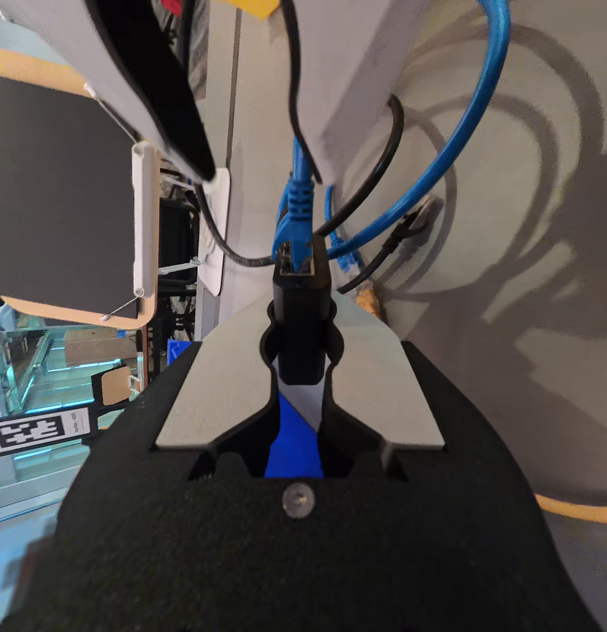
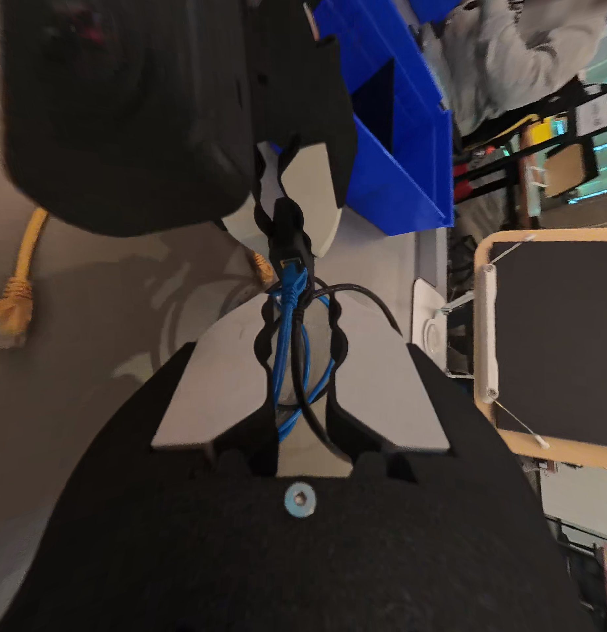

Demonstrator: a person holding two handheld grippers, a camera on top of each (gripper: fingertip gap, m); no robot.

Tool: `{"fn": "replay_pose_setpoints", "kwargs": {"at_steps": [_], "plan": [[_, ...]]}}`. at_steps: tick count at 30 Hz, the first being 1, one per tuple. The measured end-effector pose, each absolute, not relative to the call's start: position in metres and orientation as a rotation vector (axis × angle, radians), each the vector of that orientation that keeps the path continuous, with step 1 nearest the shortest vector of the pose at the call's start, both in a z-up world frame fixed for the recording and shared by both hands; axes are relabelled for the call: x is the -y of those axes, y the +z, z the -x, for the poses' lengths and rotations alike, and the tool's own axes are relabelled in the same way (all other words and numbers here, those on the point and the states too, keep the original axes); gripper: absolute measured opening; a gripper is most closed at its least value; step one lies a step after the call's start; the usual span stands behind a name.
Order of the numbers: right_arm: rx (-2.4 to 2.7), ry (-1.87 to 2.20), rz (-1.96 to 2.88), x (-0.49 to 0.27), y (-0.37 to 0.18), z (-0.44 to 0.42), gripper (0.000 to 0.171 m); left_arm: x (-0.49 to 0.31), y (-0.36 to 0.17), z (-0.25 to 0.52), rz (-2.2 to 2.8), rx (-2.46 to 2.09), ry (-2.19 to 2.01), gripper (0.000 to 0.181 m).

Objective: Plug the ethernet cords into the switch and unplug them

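Observation:
My left gripper (image 1: 302,307) is shut on a small black switch (image 1: 302,345) and holds it edge-on above the grey table, ports facing away. A blue ethernet plug (image 1: 297,219) sits in one port. My right gripper (image 2: 300,301) is open just short of that plug (image 2: 293,277). The blue cord (image 2: 283,349) and a black cable (image 2: 297,369) run between its fingers. The right wrist view also shows the switch (image 2: 288,236) in the left gripper (image 2: 288,244). The left wrist view shows the right gripper (image 1: 261,174) above the plug.
More blue cord (image 1: 466,143) loops over the table (image 1: 500,376) on the right, with a loose blue plug (image 1: 346,263). Yellow ethernet plugs (image 2: 11,307) (image 2: 262,270) lie on the table. A blue bin (image 2: 398,171) and a black wood-framed board (image 2: 551,342) stand nearby. The tips of one gripper are about 8 centimetres away from the tips of the other.

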State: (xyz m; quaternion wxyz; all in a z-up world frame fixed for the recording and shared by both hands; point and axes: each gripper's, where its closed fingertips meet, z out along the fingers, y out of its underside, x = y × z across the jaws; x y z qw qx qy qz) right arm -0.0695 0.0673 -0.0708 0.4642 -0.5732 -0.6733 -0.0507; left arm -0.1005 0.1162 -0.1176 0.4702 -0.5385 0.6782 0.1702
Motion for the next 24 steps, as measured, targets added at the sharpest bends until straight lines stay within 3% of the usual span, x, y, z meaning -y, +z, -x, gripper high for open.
{"fn": "replay_pose_setpoints", "kwargs": {"at_steps": [6, 12, 24], "plan": [[1.774, -0.094, 1.394, -0.072, -0.087, 0.082, 0.016, -0.11, -0.117, 0.097, 1.314, -1.667, 0.409, 0.024], [1.796, -0.137, 1.393, -0.079, -0.091, 0.087, 0.021, -0.112, -0.118, 0.099, 1.323, -1.671, 0.411, 0.024], [1.714, -0.125, 1.401, -0.085, -0.085, 0.087, 0.013, -0.117, -0.106, 0.102, 1.374, -1.547, 0.429, 0.025]]}}
